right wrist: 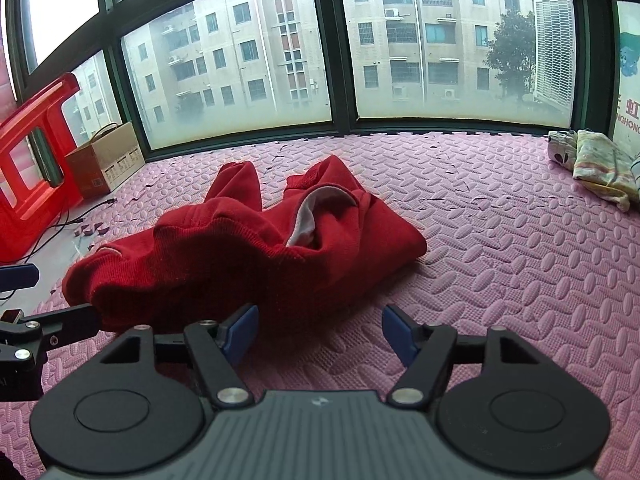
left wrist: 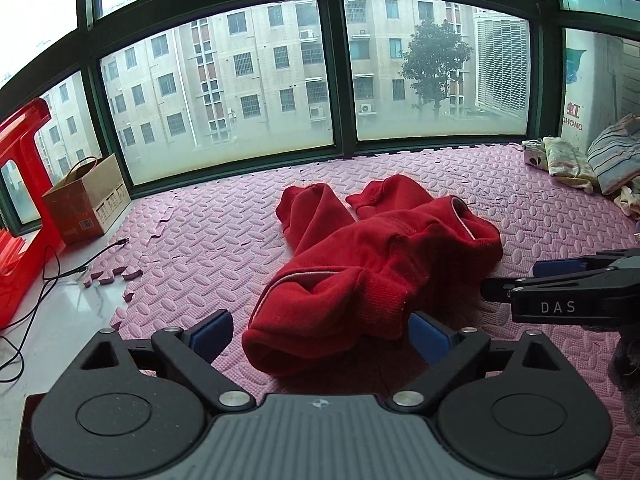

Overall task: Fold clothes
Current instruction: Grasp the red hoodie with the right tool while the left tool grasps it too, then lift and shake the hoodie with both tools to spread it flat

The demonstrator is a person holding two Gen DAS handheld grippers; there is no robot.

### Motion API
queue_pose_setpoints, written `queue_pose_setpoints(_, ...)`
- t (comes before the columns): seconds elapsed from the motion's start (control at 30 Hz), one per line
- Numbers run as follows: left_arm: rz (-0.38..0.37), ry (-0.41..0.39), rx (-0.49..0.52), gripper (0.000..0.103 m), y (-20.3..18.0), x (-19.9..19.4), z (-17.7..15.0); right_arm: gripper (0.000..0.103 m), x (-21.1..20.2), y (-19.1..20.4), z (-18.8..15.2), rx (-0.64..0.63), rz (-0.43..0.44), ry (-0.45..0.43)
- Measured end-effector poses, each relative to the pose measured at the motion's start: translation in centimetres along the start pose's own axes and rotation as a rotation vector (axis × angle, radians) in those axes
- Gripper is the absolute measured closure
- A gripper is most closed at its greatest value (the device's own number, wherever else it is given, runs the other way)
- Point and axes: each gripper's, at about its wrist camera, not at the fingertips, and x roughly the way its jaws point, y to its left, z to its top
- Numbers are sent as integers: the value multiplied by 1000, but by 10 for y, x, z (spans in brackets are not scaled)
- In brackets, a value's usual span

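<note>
A crumpled red knit garment [left wrist: 372, 264] with a pale lining lies on the pink foam mat [left wrist: 200, 240]; the right wrist view shows the garment [right wrist: 240, 248] from its other side. My left gripper [left wrist: 320, 336] is open, its blue pads on either side of the garment's near rolled hem without pressing it. My right gripper [right wrist: 320, 334] is open just short of the garment's near edge, with only mat between its pads. In the left wrist view the right gripper [left wrist: 520, 280] reaches in from the right, beside the garment.
A cardboard box [left wrist: 86, 200] and a red plastic stool [left wrist: 24, 184] stand at the left by the window. A black cable [left wrist: 60, 272] runs over the bare floor there. Several folded clothes [left wrist: 580, 156] are piled at the far right of the mat.
</note>
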Motion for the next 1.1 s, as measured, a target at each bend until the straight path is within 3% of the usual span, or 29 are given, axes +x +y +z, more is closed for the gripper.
queue_pose_setpoints(0.23, -62, 13, 27, 23, 3, 14, 6, 43, 20, -8, 12, 58, 63, 4)
queue_pose_setpoints(0.53, -140, -20, 87, 18, -7, 4, -3, 68, 27, -16, 15, 124, 145, 7)
queue_pose_setpoints(0.63, -103, -37, 138, 19, -12, 7, -5, 72, 22, -18, 18, 142, 155, 0)
queue_pose_setpoints(0.73, -90, -32, 142, 38, -9, 13, -4, 76, 14, -19, 21, 154, 164, -11)
queue_pose_setpoints(0.8, -103, -28, 129, 63, -3, 14, -2, 79, 7, -19, 24, 149, 166, -23)
queue_pose_setpoints(0.9, -112, -30, 113, 78, 4, 9, -1, 80, -7, -17, 28, 125, 168, -40)
queue_pose_setpoints(1.1, -166, -38, 114, 85, 14, -13, -2, 82, -44, -9, 25, 74, 186, -64)
